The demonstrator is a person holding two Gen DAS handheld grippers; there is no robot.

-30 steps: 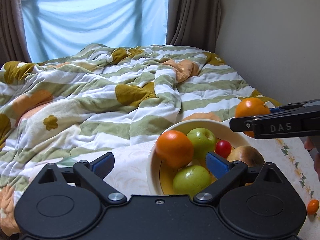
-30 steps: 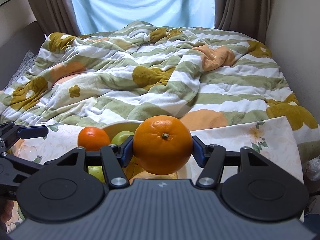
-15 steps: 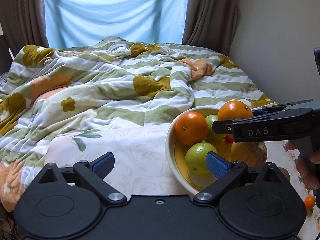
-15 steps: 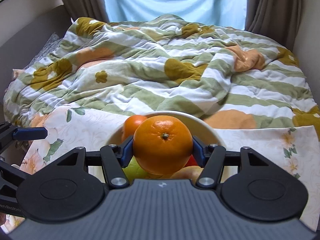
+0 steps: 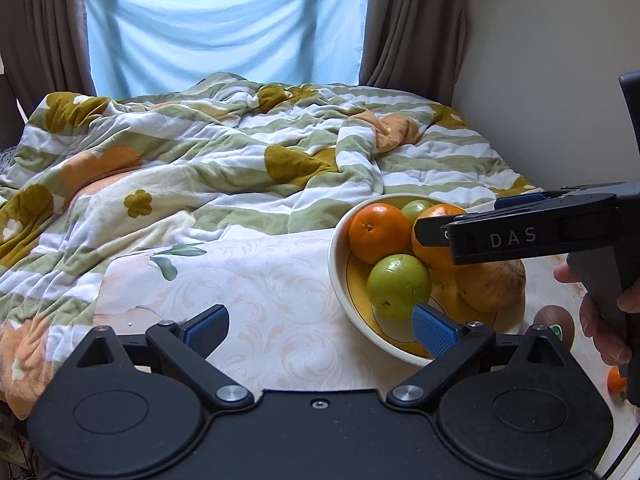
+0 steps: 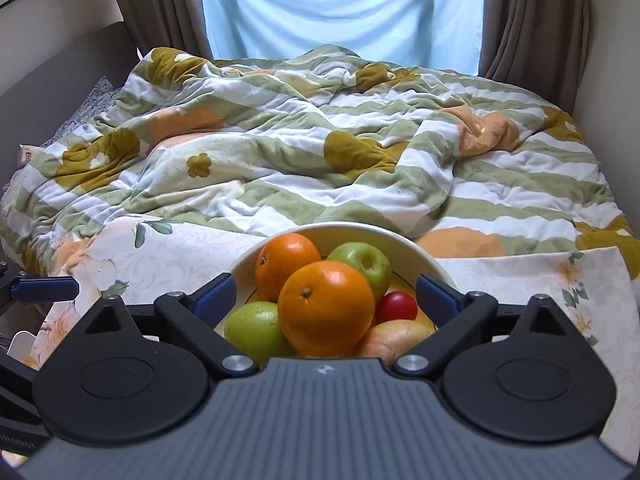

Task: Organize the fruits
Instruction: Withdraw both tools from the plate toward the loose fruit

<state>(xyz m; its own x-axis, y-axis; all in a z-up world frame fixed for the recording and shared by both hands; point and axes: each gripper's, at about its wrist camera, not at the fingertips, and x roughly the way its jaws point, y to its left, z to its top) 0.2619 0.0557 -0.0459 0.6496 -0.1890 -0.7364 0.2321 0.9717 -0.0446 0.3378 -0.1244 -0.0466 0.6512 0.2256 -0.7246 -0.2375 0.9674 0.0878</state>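
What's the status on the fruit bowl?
Right gripper open, orange resting in bowl. Left gripper open, empty. Kiwi outside the bowl.

bed (image 6: 320, 168): rumpled green-striped floral blanket | window (image 5: 224, 24): pale blue sheet, daylight through | brown curtains (image 5: 412, 20) both sides | wall (image 5: 540, 60): plain cream, right

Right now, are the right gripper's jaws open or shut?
Open: right gripper jaws stand apart, clear of the big orange resting in the bowl.

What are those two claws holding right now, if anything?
Nothing. The right claw is open around the big orange resting in the bowl, pads clear of it. The left claw is open, empty.
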